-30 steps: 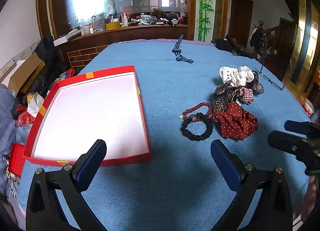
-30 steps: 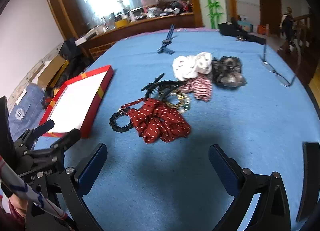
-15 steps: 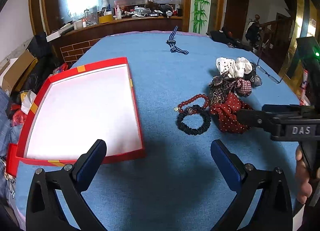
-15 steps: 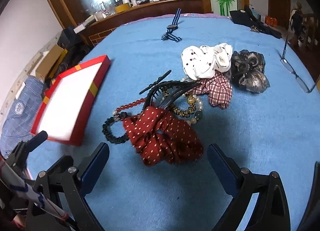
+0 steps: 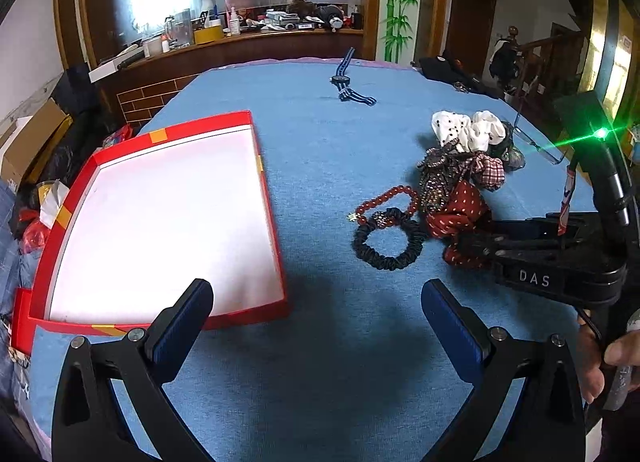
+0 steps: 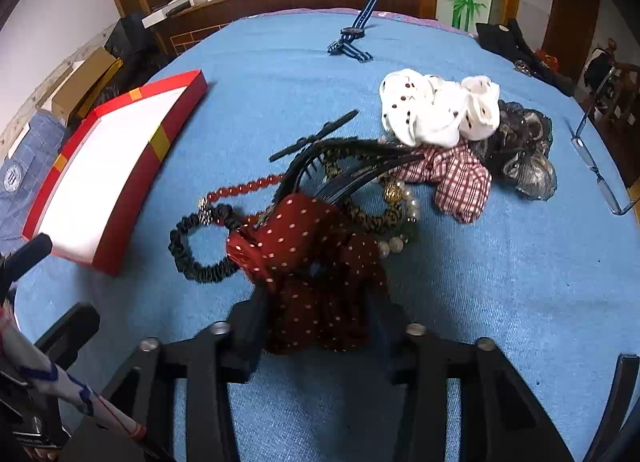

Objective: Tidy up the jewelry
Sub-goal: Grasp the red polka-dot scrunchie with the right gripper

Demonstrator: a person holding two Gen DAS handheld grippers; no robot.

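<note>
A red scrunchie with white dots [image 6: 304, 230] lies at the near end of a pile of hair pieces on the blue cloth. My right gripper [image 6: 316, 302] is lowered over it, its jaws closing, with both fingers pressed into the fabric; the left wrist view shows the right gripper [image 5: 472, 238] coming in from the right. A black scrunchie [image 5: 384, 262] and a red bead bracelet [image 5: 384, 198] lie just left of it. The red box with a white floor [image 5: 272, 222] sits further left. My left gripper [image 5: 318, 294] hovers open over bare cloth, holding nothing.
Behind the red scrunchie lie black headbands [image 6: 348, 166], a plaid scrunchie [image 6: 460, 182], a white dotted one [image 6: 424, 114] and a dark grey one [image 6: 524, 150]. A striped watch [image 6: 352, 38] rests at the far edge, and glasses [image 6: 600, 174] at the right.
My right gripper has come forward and down over the red dotted scrunchie, and its jaws have gone from wide apart to pinched on the fabric. The left gripper has stayed put.
</note>
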